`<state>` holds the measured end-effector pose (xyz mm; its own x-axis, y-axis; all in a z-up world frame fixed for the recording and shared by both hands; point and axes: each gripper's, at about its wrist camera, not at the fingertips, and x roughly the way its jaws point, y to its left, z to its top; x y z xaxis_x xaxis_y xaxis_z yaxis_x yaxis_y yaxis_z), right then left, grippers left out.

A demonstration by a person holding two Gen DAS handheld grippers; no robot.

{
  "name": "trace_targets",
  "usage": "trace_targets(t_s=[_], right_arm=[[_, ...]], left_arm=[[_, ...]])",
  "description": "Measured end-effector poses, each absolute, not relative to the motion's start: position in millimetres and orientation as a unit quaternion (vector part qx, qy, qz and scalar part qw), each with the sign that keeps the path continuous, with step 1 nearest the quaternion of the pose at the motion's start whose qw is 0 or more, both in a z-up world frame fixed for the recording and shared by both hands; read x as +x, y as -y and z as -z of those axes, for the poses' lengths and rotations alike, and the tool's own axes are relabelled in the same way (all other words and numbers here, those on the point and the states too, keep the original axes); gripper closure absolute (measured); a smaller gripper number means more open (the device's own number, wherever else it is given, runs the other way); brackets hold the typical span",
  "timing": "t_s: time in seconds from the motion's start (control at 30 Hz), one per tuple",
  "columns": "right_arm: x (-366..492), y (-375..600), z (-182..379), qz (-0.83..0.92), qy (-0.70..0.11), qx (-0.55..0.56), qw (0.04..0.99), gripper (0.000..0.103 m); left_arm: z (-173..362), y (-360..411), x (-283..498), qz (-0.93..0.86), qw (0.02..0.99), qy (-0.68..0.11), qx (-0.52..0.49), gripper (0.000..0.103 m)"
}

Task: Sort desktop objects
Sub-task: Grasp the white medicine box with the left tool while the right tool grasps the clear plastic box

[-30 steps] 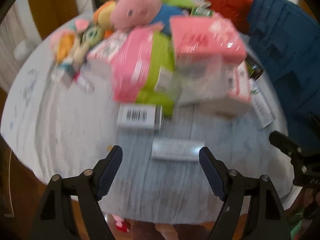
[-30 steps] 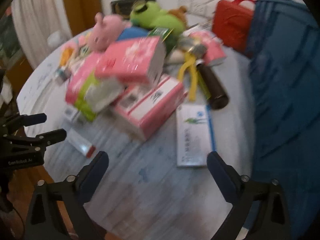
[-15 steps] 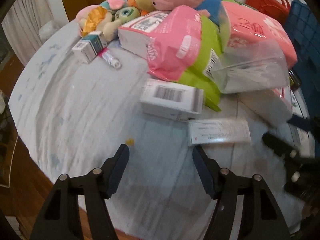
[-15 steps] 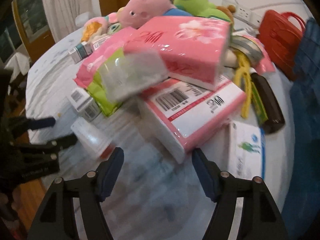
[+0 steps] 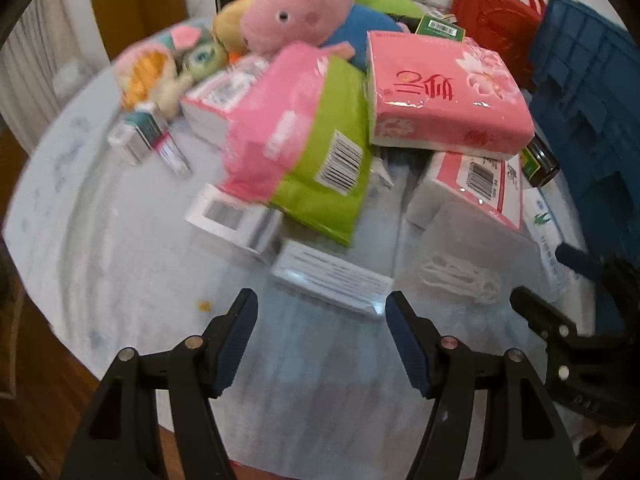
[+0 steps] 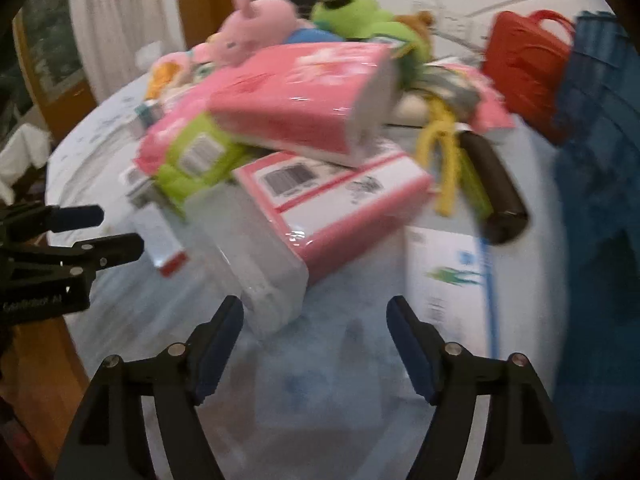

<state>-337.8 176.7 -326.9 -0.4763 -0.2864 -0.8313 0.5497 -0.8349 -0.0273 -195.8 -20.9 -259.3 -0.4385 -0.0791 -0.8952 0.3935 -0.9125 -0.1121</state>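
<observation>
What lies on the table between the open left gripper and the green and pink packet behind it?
In the left wrist view, a flat white printed box lies just beyond the left gripper, with a barcoded white box partly under the green and pink packet.

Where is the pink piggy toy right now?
The pink pig plush sits at the far side of the table, top middle in the left wrist view, leaning over the pink tissue pack, with the green frog plush right beside it.

Left tool and right tool both tilt steeply downward, jaws parted and empty.
</observation>
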Motion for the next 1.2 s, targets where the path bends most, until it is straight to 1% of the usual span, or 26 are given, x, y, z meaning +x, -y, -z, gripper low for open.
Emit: trace_targets(t_s=[0.07, 0.13, 0.2, 0.3, 0.37, 0.43, 0.53, 0.6, 0.7, 0.73, 0.77, 0.83, 0.93, 1.03, 1.07, 1.1, 1.13, 1.17, 1.2], right_arm=[[-335.6, -183.8, 325.5, 0.849, -0.144, 0.448, 0.241, 0.024], [-328.7, -191.8, 322.3, 0.85, -0.134, 0.448, 0.241, 0.023], [-330.3, -195.0, 320.4, 0.851, -0.131, 0.45, 0.238, 0.018], [-332.0, -194.0, 318.9, 0.847, -0.127, 0.452, 0.248, 0.018], [-330.9, -186.0, 319.6, 0.841, -0.127, 0.453, 0.267, 0.018], [-327.3, -173.3, 320.4, 0.837, -0.136, 0.445, 0.287, 0.018], [-326.9, -156.5, 323.6, 0.837, -0.143, 0.431, 0.305, 0.018], [-330.7, -146.3, 325.8, 0.838, -0.139, 0.425, 0.312, 0.018], [-332.8, -131.3, 333.8, 0.82, -0.129, 0.446, 0.335, 0.019], [-330.9, -128.3, 336.7, 0.813, -0.131, 0.452, 0.342, 0.024], [-329.1, -125.2, 338.5, 0.808, -0.131, 0.457, 0.349, 0.033], [-325.6, -120.2, 342.7, 0.799, -0.131, 0.467, 0.357, 0.041], [-325.4, -116.6, 343.4, 0.803, -0.13, 0.465, 0.349, 0.041], [-330.3, -115.7, 344.1, 0.808, -0.124, 0.464, 0.34, 0.041], [-331.4, -115.7, 345.3, 0.809, -0.122, 0.466, 0.336, 0.043], [-332.9, -115.7, 347.5, 0.807, -0.118, 0.472, 0.335, 0.048], [-334.4, -115.4, 350.5, 0.804, -0.115, 0.479, 0.333, 0.063], [-334.7, -114.5, 353.1, 0.802, -0.116, 0.483, 0.331, 0.068], [-333.9, -112.9, 354.6, 0.802, -0.121, 0.484, 0.328, 0.068]], left_arm=[[264.2, 19.4, -202.6, 0.829, 0.137, -0.177, 0.513, 0.037], [271.0, 12.0, -209.8, 0.825, 0.149, -0.166, 0.52, 0.037], [277.7, 8.7, -216.8, 0.819, 0.165, -0.163, 0.525, 0.037], [281.1, 9.3, -220.4, 0.819, 0.175, -0.157, 0.523, 0.038], [278.6, 9.6, -208.8, 0.825, 0.164, -0.15, 0.519, 0.047], [277.4, 10.4, -197.0, 0.828, 0.158, -0.134, 0.521, 0.059], [275.6, 17.9, -176.1, 0.828, 0.158, -0.116, 0.526, 0.061], [273.8, 25.7, -164.6, 0.829, 0.156, -0.123, 0.522, 0.067], [271.8, 28.2, -156.1, 0.833, 0.151, -0.127, 0.516, 0.067], [271.0, 27.1, -155.1, 0.834, 0.152, -0.128, 0.514, 0.067], [270.4, 26.2, -155.1, 0.836, 0.151, -0.129, 0.512, 0.067], [270.5, 26.8, -156.4, 0.837, 0.152, -0.134, 0.508, 0.067], [271.8, 23.3, -168.3, 0.836, 0.153, -0.145, 0.507, 0.067], [272.4, 16.6, -172.7, 0.836, 0.16, -0.135, 0.507, 0.067], [272.8, 14.3, -173.1, 0.835, 0.165, -0.13, 0.509, 0.067], [273.1, 12.9, -172.3, 0.834, 0.167, -0.129, 0.509, 0.068], [272.7, 10.9, -170.7, 0.835, 0.167, -0.132, 0.507, 0.072], [271.9, 8.7, -168.4, 0.836, 0.165, -0.134, 0.506, 0.075], [271.2, 7.1, -166.7, 0.837, 0.161, -0.136, 0.506, 0.077]])
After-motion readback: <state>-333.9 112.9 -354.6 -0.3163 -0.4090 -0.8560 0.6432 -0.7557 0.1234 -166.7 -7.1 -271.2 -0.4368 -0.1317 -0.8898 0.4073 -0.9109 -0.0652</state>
